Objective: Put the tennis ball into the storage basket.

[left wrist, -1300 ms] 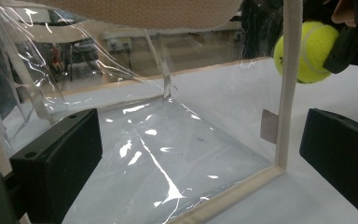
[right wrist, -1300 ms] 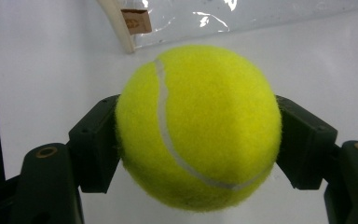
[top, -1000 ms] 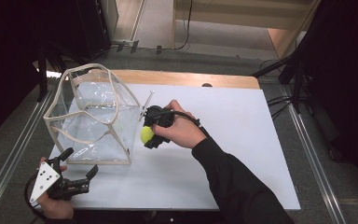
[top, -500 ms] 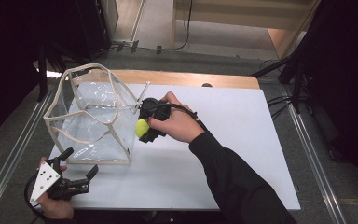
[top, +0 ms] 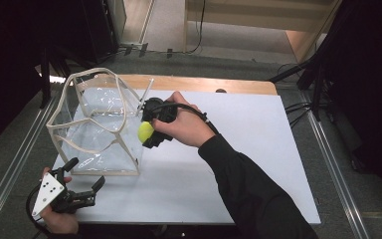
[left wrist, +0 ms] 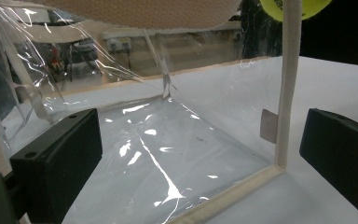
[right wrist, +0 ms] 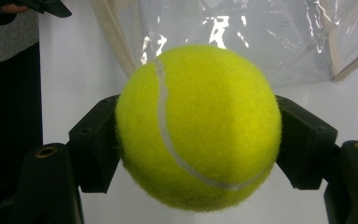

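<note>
A: Where's the ball?

B: My right gripper (top: 146,133) pinches the tennis ball (top: 145,131) just beside the clear bag's (top: 94,124) right edge, above the table (top: 258,149).

A: And your left?

B: My left gripper (top: 82,186) sits near-left, jaws spread, empty.

A fuzzy yellow-green tennis ball (right wrist: 200,128) with a white seam, held above the table beside the clear bag (top: 97,124)
</note>
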Action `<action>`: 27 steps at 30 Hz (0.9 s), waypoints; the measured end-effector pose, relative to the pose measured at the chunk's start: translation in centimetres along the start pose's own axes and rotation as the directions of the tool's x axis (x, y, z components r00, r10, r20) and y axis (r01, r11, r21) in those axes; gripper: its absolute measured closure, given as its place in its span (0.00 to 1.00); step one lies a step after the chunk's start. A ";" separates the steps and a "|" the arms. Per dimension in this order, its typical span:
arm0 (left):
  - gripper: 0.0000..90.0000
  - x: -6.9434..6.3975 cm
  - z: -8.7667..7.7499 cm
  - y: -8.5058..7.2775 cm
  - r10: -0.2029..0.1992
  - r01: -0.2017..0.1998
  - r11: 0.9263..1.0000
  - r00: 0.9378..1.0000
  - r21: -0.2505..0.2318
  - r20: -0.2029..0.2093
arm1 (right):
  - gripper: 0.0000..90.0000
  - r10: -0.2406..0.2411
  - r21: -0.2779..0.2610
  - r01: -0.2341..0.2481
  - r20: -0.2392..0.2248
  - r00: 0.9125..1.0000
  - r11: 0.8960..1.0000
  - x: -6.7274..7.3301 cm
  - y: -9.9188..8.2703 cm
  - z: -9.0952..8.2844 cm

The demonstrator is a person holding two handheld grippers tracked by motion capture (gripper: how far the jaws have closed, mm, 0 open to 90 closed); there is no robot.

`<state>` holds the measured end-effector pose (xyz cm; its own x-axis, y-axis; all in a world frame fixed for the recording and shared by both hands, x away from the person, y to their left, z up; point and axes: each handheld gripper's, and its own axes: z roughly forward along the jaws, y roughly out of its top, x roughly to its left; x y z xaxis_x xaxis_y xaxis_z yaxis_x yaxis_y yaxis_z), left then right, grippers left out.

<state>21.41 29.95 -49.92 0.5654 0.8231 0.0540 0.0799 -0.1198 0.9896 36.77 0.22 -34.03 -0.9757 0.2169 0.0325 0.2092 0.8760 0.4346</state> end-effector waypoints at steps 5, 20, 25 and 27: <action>0.00 0.0 0.0 0.0 0.002 -0.002 1.000 1.000 0.001 0.002 | 0.27 -0.002 -0.007 0.002 -0.003 1.000 1.000 0.0 0.7 -0.7; 0.00 0.0 0.0 0.0 0.001 -0.001 1.000 1.000 0.001 0.002 | 0.27 -0.026 -0.034 0.024 -0.055 0.998 0.999 -0.2 2.4 -2.3; 0.00 0.0 0.0 0.0 0.001 -0.001 1.000 1.000 0.001 0.002 | 0.27 -0.021 -0.042 0.019 -0.047 0.999 0.999 -0.4 2.8 -3.0; 0.00 0.0 0.0 0.0 0.002 -0.002 1.000 1.000 0.000 0.003 | 0.27 -0.021 -0.043 0.019 -0.042 0.999 0.999 -0.4 2.9 -3.2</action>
<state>21.42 29.94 -49.92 0.5677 0.8213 0.0558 0.0787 -0.1217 0.9894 37.58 1.29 -29.89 -0.9816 0.1807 0.0611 0.1879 0.8604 0.4737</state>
